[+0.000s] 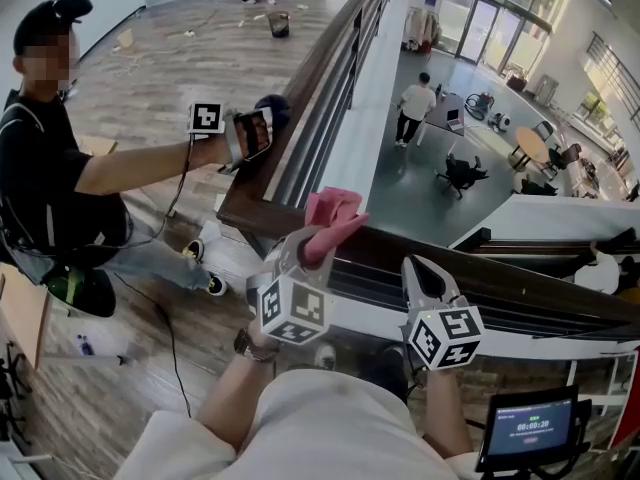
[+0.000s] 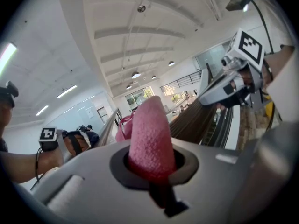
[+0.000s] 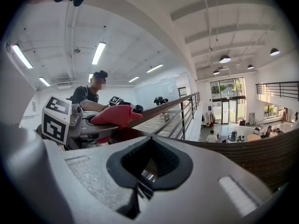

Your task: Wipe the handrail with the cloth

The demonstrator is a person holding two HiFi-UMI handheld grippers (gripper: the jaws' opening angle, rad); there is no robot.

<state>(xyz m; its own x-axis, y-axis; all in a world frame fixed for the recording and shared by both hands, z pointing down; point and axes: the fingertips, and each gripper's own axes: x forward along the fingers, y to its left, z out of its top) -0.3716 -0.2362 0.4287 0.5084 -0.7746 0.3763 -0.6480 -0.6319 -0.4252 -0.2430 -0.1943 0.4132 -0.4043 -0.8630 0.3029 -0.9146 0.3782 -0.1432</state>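
Cloth [image 1: 333, 213]: judged soft, light; grip a bunched fold.
Your left hand-held gripper [image 1: 318, 240]: clamped on cloth.
Right hand-held gripper [image 1: 418, 265]: jaws together, empty.

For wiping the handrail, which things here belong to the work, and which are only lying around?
For the job:
pink cloth, held in the shut left gripper
wooden handrail
right gripper, shut and empty

Just about:
dark bucket on the far floor
screen at lower right
office chair downstairs
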